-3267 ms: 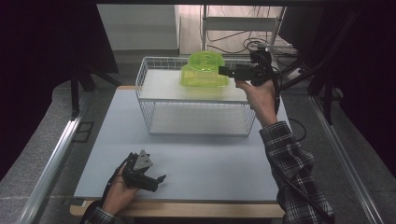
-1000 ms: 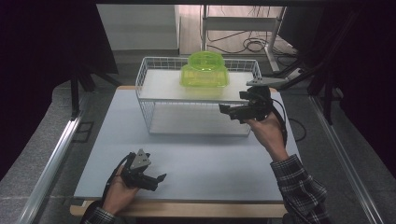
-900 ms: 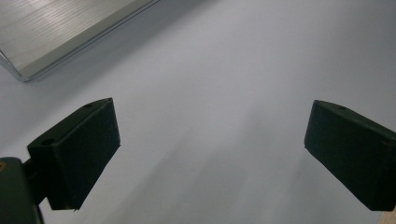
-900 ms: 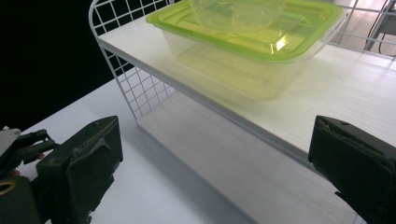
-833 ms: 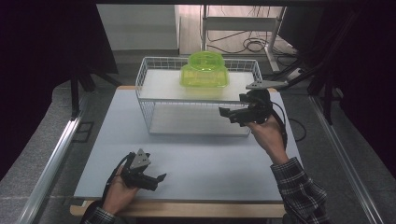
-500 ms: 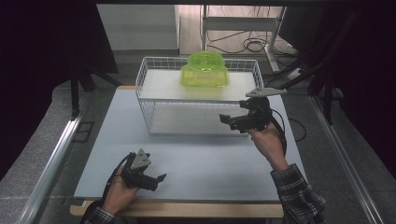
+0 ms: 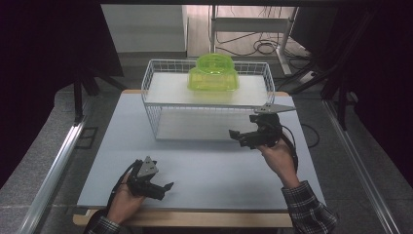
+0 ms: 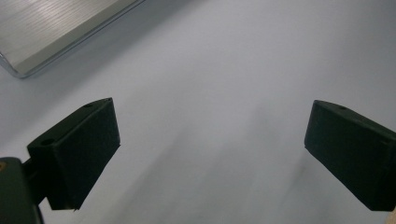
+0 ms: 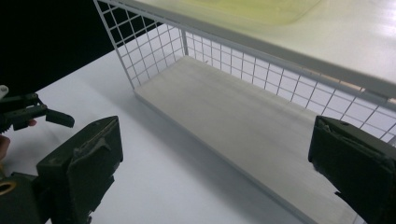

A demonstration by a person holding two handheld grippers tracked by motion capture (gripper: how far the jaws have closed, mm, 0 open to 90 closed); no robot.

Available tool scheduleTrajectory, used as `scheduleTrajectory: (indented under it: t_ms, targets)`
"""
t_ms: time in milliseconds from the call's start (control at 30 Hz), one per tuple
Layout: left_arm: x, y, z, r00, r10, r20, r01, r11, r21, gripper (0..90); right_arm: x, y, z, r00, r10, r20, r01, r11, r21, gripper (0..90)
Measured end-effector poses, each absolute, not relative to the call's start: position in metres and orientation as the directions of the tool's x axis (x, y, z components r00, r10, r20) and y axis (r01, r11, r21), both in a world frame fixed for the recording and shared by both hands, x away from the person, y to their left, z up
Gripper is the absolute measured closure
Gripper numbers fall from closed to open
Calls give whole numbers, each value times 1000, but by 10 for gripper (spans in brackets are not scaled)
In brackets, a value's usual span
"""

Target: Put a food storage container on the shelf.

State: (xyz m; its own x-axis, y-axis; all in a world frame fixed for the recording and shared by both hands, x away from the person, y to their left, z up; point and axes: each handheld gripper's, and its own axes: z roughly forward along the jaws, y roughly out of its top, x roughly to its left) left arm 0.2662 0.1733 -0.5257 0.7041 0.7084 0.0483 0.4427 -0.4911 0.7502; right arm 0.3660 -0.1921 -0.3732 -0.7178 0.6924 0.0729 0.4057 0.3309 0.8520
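A lime-green see-through plastic container (image 7: 213, 73) sits on the upper board of a white wire rack (image 7: 147, 87) at the back of the table. My right gripper (image 7: 238, 138) hovers open and empty in front of the rack's right end, jaws pointing left. In the right gripper view, my right gripper (image 9: 215, 154) faces the rack's lower board (image 9: 233, 121), with the container's base (image 9: 252, 9) at the top edge. My left gripper (image 7: 164, 190) rests open and empty near the table's front edge. In its own view, my left gripper (image 8: 210, 126) spreads over bare tabletop.
The pale blue-white table (image 7: 204, 165) has open room between the two grippers. A metal rail (image 7: 53, 165) runs along the left side and shows as a rail (image 8: 56, 32) in the left gripper view. Cables (image 7: 258, 46) lie on the floor behind.
My right gripper let go of the green container on the rack's top and came down and back toward the person, open. The container stays put. The left gripper has not moved.
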Motion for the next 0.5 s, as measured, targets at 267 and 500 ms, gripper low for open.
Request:
scheduleTrajectory:
  t_ms: [267,500]
  targets:
    - [266,173,-526,706,706,54,441,-498,747,33,360,-195,-387,-720,691,60,406,350,844,33]
    - [266,173,-527,707,705,59,438,-503,745,32,357,-198,-402,-710,702,45,415,366,833,34]
